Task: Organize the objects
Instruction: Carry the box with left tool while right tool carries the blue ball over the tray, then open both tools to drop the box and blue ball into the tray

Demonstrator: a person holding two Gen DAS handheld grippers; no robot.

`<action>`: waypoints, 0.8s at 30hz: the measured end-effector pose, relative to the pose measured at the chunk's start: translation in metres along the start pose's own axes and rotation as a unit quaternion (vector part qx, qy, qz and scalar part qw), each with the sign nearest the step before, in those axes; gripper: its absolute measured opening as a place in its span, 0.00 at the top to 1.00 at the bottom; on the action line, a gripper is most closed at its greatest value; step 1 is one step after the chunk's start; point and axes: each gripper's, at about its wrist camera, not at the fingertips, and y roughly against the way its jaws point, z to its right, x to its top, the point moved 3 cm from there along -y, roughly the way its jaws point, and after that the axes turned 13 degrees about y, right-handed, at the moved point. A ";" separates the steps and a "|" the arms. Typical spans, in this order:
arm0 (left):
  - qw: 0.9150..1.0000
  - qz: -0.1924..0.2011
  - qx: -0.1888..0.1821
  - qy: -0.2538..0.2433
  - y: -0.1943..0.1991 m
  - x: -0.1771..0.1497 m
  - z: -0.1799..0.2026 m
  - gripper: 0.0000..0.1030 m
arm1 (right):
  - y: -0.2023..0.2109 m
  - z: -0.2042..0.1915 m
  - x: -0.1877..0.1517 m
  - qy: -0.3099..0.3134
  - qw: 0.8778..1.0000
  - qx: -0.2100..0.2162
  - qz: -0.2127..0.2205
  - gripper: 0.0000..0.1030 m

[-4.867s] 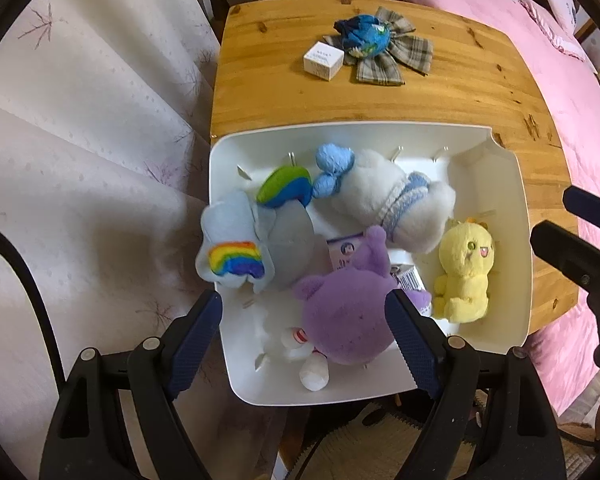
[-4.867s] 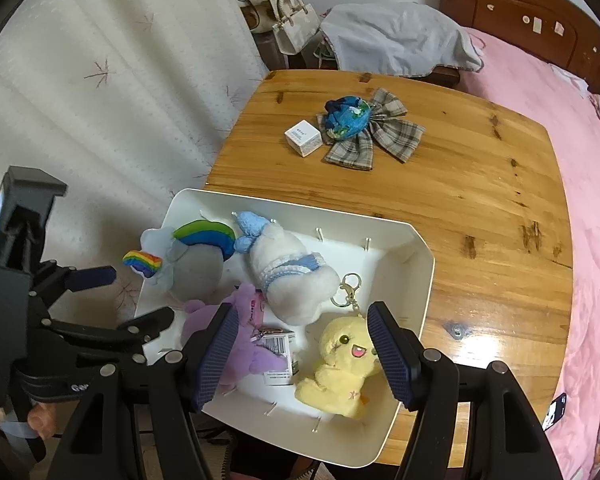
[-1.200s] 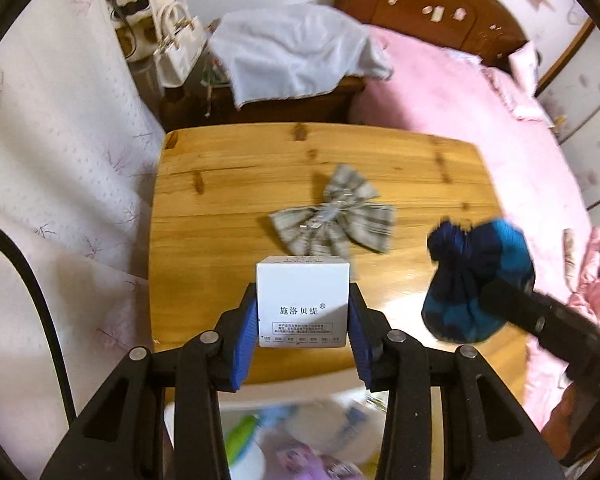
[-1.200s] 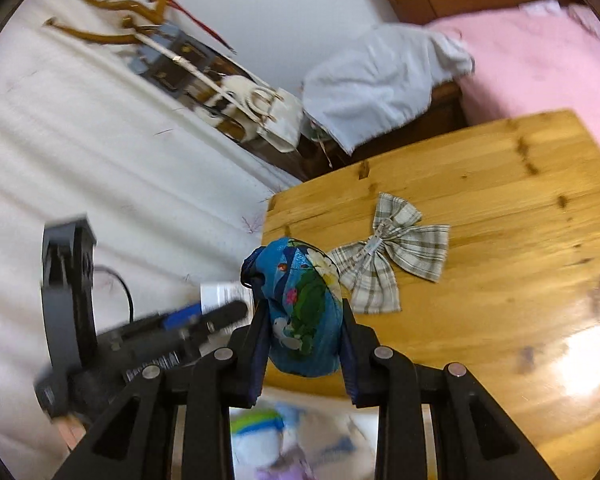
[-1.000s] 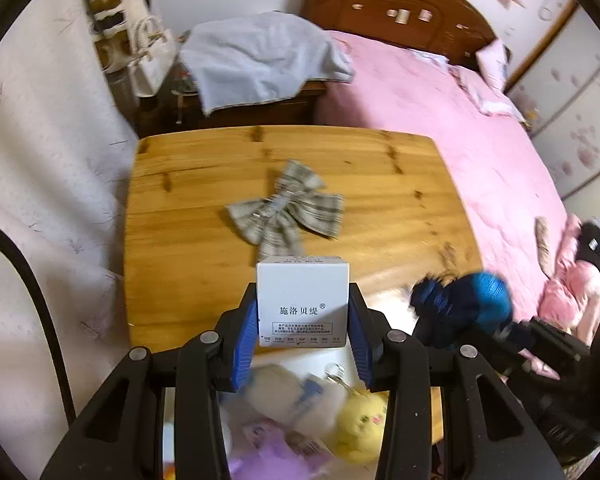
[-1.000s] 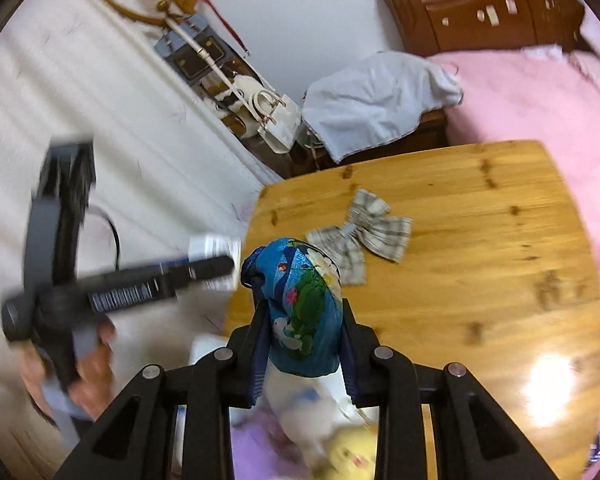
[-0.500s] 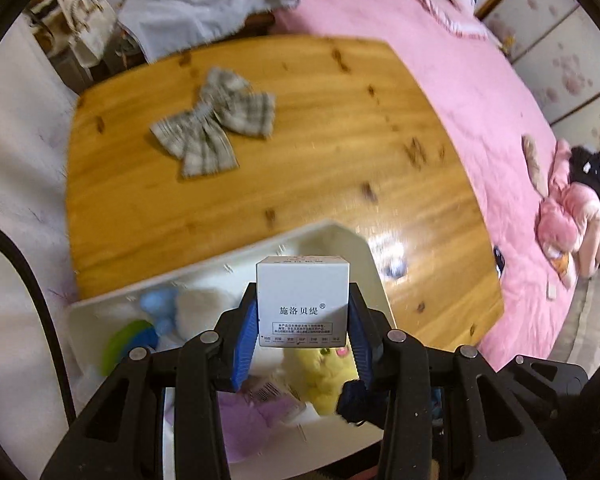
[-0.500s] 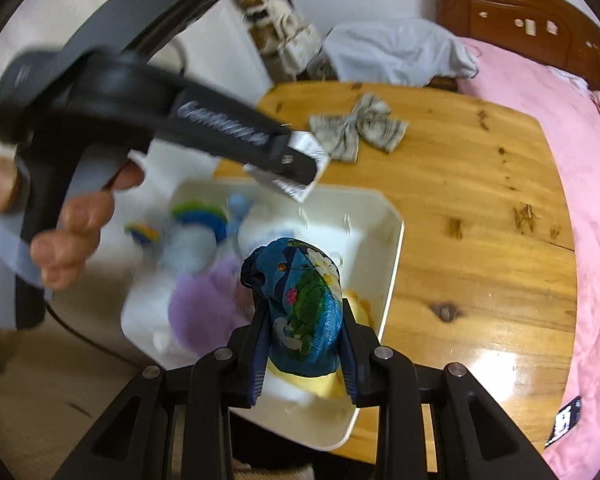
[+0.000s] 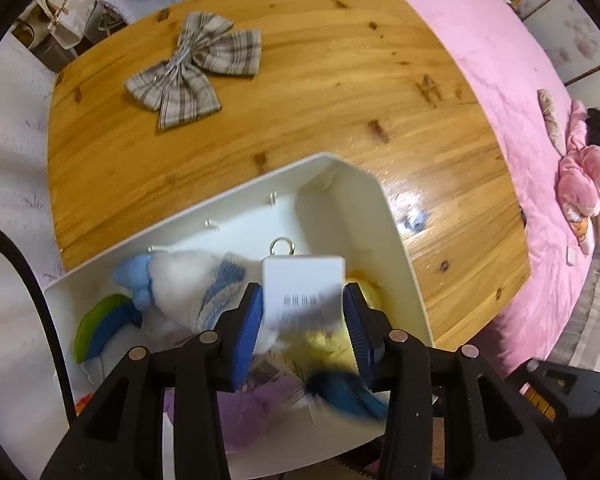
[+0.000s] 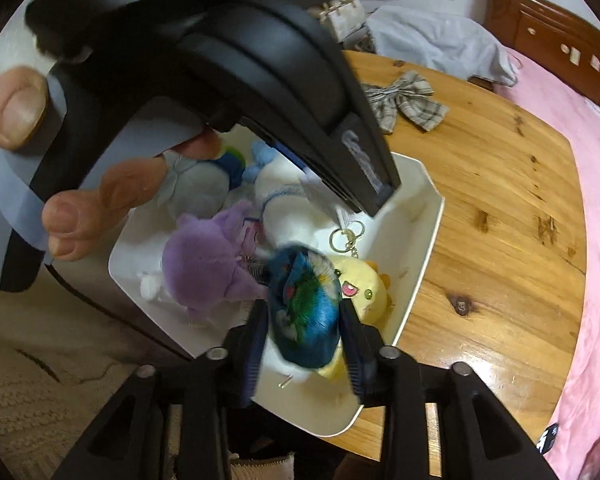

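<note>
My left gripper (image 9: pixel 303 322) is over the white bin (image 9: pixel 352 208); the small white box (image 9: pixel 303 288) sits blurred between its blue pads, which look slightly parted. My right gripper (image 10: pixel 305 338) is also over the bin (image 10: pixel 424 252), with the blue printed pouch (image 10: pixel 305 310) blurred between its pads. The bin holds a purple plush (image 10: pixel 204 268), a yellow plush (image 10: pixel 364 288), a white plush (image 9: pixel 188 284) and a rainbow plush (image 9: pixel 100 320). A plaid bow (image 9: pixel 192 72) lies on the wooden table (image 9: pixel 340 80).
The left gripper's body and the hand holding it (image 10: pixel 80 184) fill the upper left of the right wrist view. A pink bed (image 9: pixel 520 60) lies beyond the table's right side. A grey cloth (image 10: pixel 432 44) and handbags (image 9: pixel 60 20) are behind the table.
Both grippers have come down closer over the bin. The box and the pouch now look blurred and lower between the pads, as if moving; the pads seem a little wider apart.
</note>
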 end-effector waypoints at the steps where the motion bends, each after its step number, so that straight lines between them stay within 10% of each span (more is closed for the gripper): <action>1: 1.000 -0.005 0.001 0.004 -0.002 -0.001 -0.002 0.52 | 0.000 -0.001 0.001 0.003 1.000 -0.001 0.002 0.47; 4: 1.000 -0.018 0.000 0.012 -0.006 -0.003 -0.007 0.48 | 0.006 -0.004 0.005 0.016 1.000 -0.006 0.019 0.34; 24: 0.999 -0.011 -0.014 0.030 0.009 -0.001 -0.027 0.41 | -0.003 -0.003 0.017 0.024 1.000 -0.009 0.009 0.34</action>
